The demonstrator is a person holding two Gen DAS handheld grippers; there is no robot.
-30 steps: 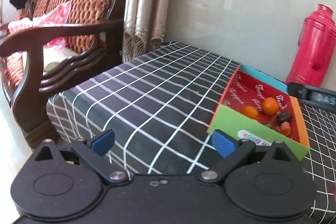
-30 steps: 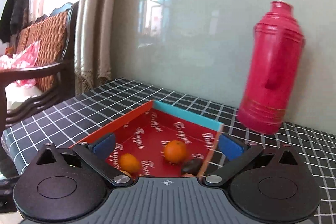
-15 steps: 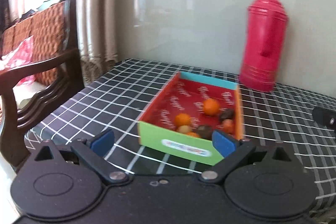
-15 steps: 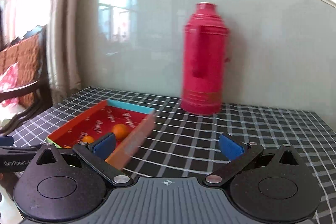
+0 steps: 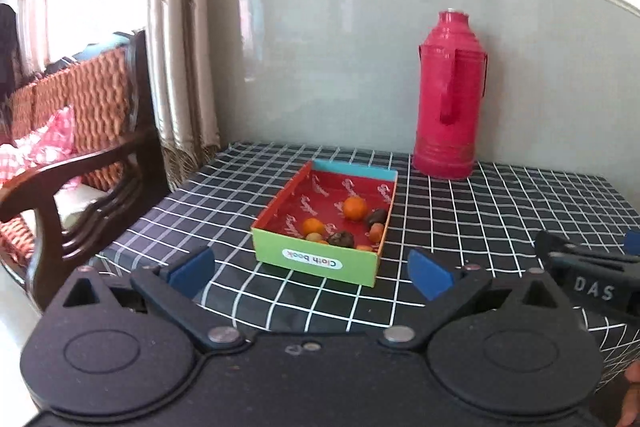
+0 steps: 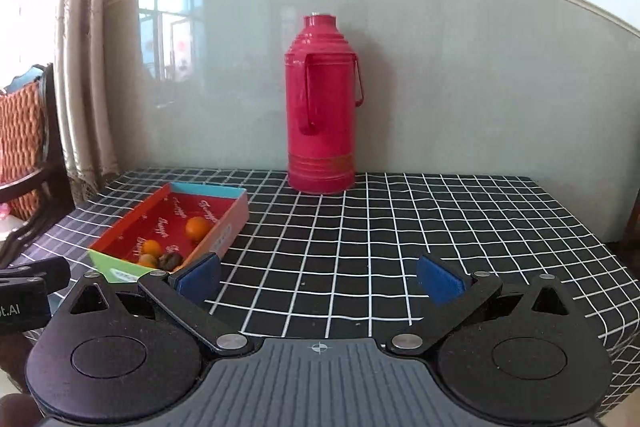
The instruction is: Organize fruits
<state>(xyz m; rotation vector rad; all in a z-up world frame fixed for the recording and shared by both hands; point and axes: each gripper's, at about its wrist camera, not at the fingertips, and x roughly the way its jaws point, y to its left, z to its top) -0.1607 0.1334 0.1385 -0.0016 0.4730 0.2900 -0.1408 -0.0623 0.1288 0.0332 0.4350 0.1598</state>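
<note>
While my left gripper point(image 5: 310, 273) and right gripper point(image 6: 318, 279) hang spread wide, empty: fruits point(image 5: 355, 208) lie in box point(image 5: 316, 261) on checked surface point(image 6: 400, 227); red thermos point(image 6: 322, 107) behind; wooden chair point(image 5: 80, 163) leftward.

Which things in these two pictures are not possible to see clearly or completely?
- Small fruits at the box's near end: too small to name; in the right wrist view the box wall and right gripper partly hide them.
- Right gripper in the left wrist view: cut off by the edge.
- Table's near edge: hidden behind both grippers.
</note>
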